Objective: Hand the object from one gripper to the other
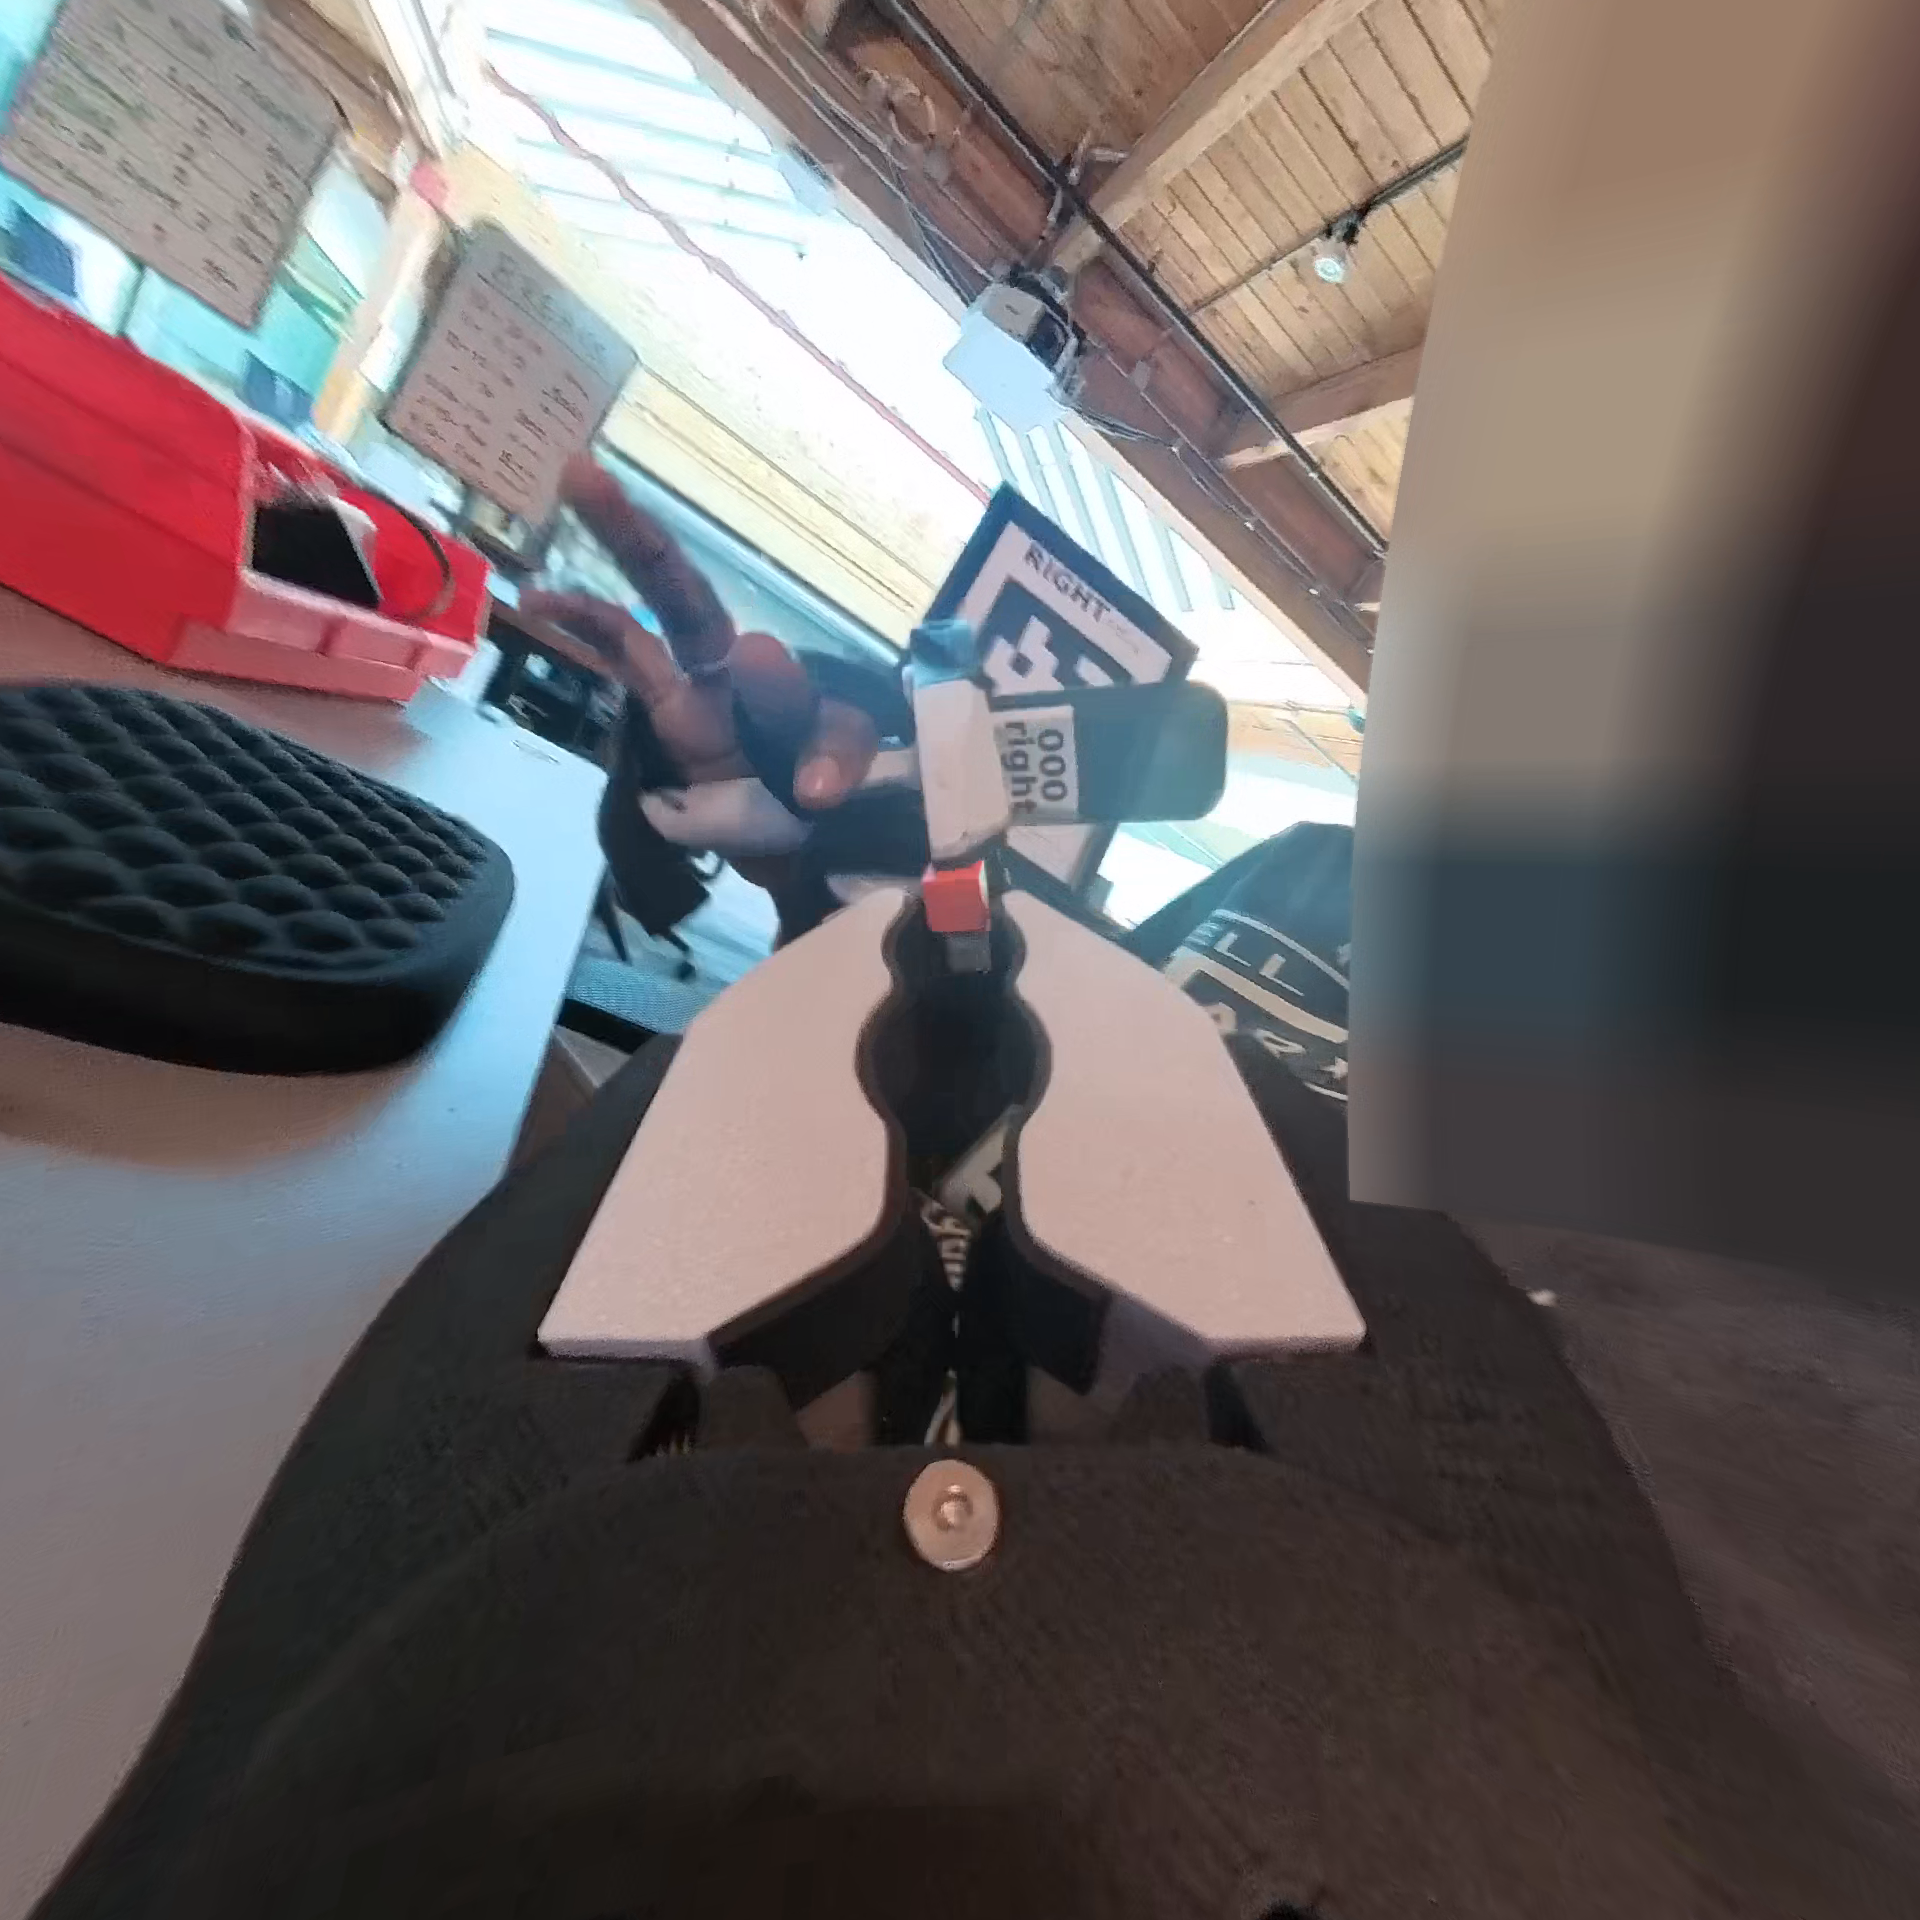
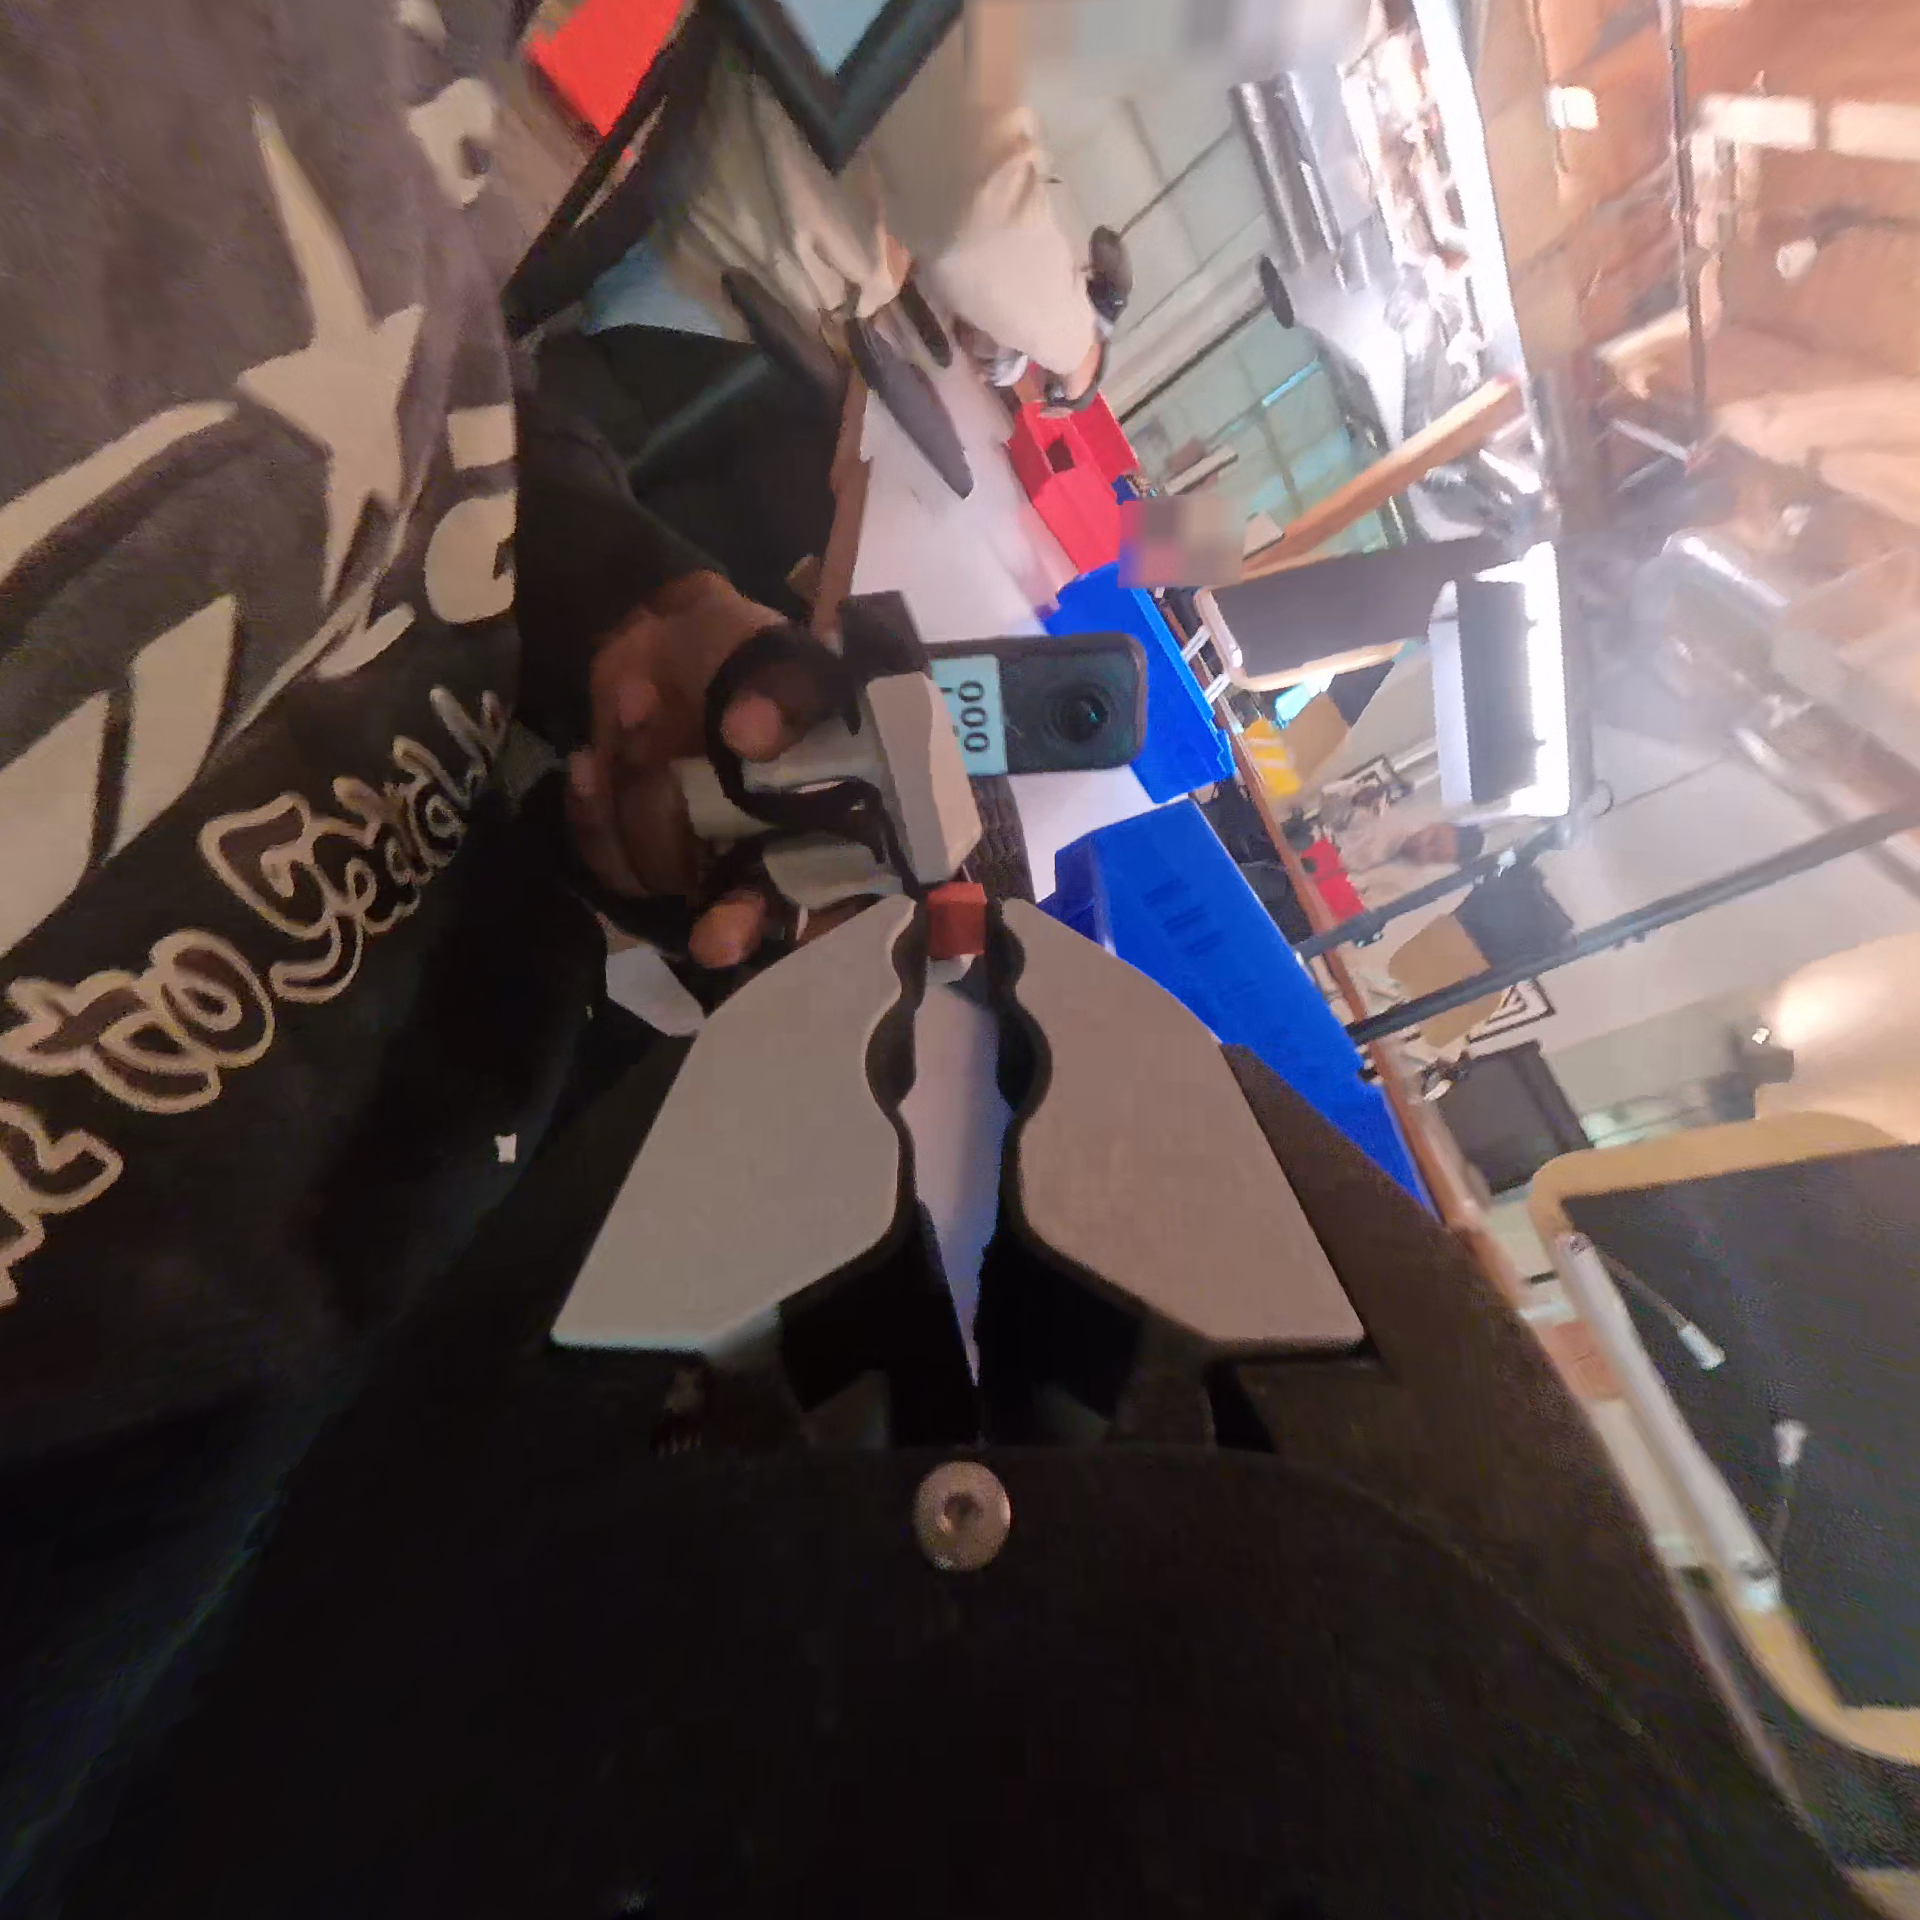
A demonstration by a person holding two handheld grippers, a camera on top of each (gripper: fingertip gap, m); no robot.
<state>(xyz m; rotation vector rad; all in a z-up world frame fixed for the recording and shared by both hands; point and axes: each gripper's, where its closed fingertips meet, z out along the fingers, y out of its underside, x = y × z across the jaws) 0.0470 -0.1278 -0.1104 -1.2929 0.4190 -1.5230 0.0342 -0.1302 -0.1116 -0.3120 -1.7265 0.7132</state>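
A small red block (image 1: 954,899) sits between the fingertips of my left gripper (image 1: 956,914), whose white fingers are closed to a narrow gap around it. My right gripper reaches in from the far side, turned about a quarter turn, and its finger (image 1: 961,769) ends right on the block. In the right wrist view the same red block (image 2: 956,920) lies between the tips of my right gripper (image 2: 956,930), also closed narrowly on it. The left gripper's finger (image 2: 920,779) meets the block from beyond. Both grippers are held up in the air.
A hand (image 1: 727,707) holds the right gripper and another hand (image 2: 665,727) holds the left one. A black honeycomb cushion (image 1: 208,883) and a red bin (image 1: 208,520) sit on the white table (image 1: 208,1247). Blue bins (image 2: 1195,935) and a dark sweatshirt (image 2: 260,727) are close by. My left and right fingertips are right by each other.
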